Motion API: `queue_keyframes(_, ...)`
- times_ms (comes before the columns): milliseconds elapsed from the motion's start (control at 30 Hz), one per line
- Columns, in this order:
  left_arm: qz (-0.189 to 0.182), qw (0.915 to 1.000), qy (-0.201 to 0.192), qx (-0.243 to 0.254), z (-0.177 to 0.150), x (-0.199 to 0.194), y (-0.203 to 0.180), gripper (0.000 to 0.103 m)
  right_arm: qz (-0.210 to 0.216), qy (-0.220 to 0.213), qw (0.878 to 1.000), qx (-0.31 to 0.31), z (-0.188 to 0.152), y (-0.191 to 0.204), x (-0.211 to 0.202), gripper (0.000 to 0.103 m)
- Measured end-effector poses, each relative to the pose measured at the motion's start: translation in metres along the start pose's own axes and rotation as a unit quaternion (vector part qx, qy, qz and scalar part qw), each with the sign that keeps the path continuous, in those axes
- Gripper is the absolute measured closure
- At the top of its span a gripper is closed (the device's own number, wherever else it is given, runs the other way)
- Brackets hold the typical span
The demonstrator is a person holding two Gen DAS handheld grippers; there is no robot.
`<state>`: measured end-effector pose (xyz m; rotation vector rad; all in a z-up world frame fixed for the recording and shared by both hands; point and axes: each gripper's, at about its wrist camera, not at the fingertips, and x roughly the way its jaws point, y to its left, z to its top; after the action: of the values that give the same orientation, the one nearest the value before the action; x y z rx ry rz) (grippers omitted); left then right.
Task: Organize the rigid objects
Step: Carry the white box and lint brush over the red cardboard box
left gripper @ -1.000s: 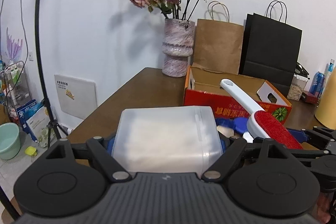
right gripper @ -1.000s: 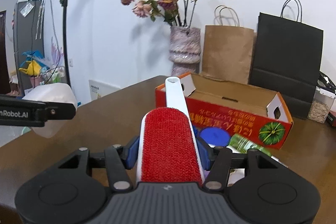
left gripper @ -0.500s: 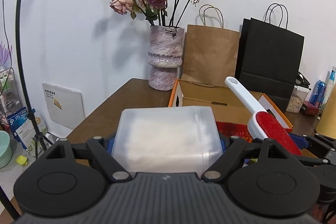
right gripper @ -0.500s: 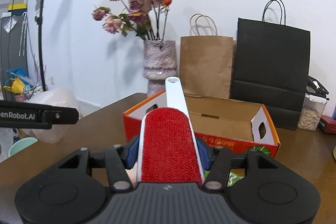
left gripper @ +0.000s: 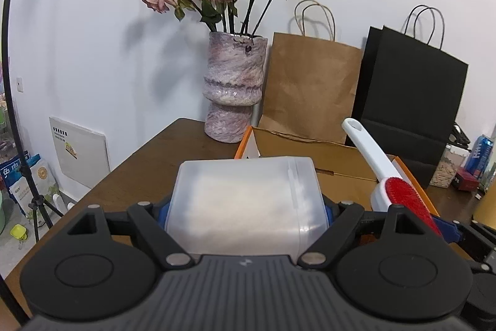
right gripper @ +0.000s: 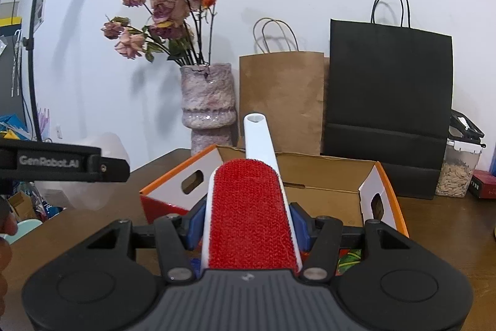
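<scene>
My left gripper (left gripper: 246, 211) is shut on a frosted translucent plastic box (left gripper: 245, 203), held up in front of the open orange cardboard box (left gripper: 350, 169). My right gripper (right gripper: 248, 222) is shut on a lint brush (right gripper: 249, 207) with a red pad and a white handle pointing forward over the cardboard box (right gripper: 328, 182). The brush also shows at the right of the left wrist view (left gripper: 393, 191). The left gripper's arm and the plastic box show at the left of the right wrist view (right gripper: 77, 172).
A pink vase with dried roses (left gripper: 232, 95), a brown paper bag (left gripper: 310, 89) and a black paper bag (left gripper: 409, 95) stand behind the cardboard box on the wooden table (left gripper: 148, 163). A jar of seeds (right gripper: 458, 172) stands at the right. A light stand (left gripper: 12, 82) is at the left.
Both grippers have risen and moved forward toward the cardboard box, each still holding its object. The box's open inside now shows in both views.
</scene>
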<state>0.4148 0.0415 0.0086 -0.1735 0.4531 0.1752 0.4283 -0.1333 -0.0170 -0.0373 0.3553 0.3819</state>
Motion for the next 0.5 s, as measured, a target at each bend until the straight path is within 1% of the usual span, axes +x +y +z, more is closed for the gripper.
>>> queue_keyframes(167, 0.0, 1.0, 0.0, 0.002, 0.005, 0.023, -0.012, 0.02, -0.002, -0.002, 1.0, 0.004, 0.006, -0.013, 0.014, 0.048)
queue_keyframes(500, 0.008, 0.9998, 0.006, 0.015, 0.014, 0.069, -0.027, 0.02, -0.006, -0.002, 1.0, -0.013, 0.025, -0.029, 0.053, 0.048)
